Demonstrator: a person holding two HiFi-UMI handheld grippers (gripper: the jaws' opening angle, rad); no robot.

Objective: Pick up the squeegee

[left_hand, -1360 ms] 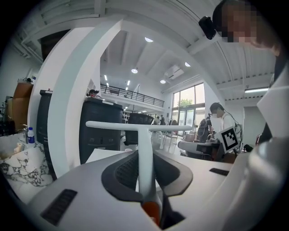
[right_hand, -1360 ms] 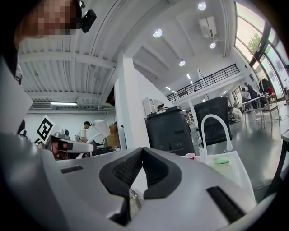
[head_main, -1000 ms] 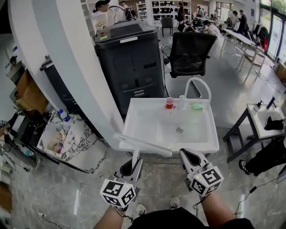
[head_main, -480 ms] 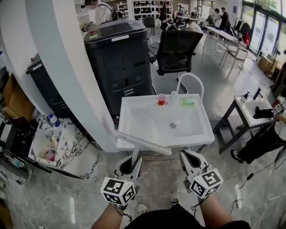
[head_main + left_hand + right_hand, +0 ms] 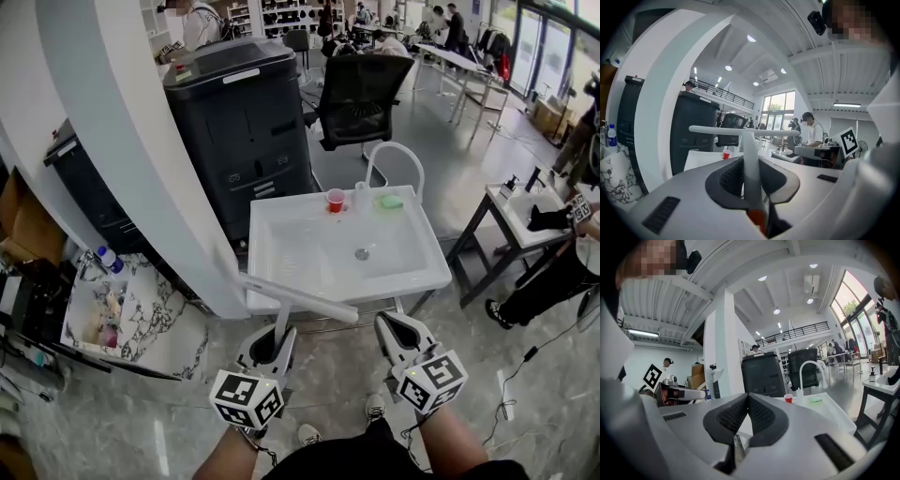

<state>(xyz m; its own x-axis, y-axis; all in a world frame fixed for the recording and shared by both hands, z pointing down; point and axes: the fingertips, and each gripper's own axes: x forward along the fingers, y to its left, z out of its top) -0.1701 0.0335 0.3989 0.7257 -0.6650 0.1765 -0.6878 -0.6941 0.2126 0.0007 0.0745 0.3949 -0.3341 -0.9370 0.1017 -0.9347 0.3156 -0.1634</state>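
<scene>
The left tongs (image 5: 278, 334) (image 5: 751, 169) pinch the squeegee (image 5: 300, 298) (image 5: 745, 140) by its handle. The dark pads press on both sides of the white shaft, which runs straight out along the tongs. At its far end the long white blade lies crosswise and close to level, so the tool makes a T.

In the head view the blade lies across the near left corner of the sink (image 5: 412, 281), slanting from upper left to lower right. Whether it touches the rim cannot be told from there. In the left gripper view the blade stands clear in the air, with the black cabinet (image 5: 691, 126) behind it.

The right tongs (image 5: 393, 322) (image 5: 747, 398) are pressed together with nothing between the pads. They sit just right of the squeegee's blade end, apart from it.

Both forearms reach forward from the bottom of the head view, side by side. The left forearm (image 5: 223, 454) and the right forearm (image 5: 457, 441) angle slightly outward. Each pair of tongs points away from the person toward the sink, nearly level, with the marker cubes nearest the body.

On the sink's far rim stand a red cup (image 5: 335, 200) and a green sponge (image 5: 391, 201), beside the white arched tap (image 5: 394, 150).
</scene>
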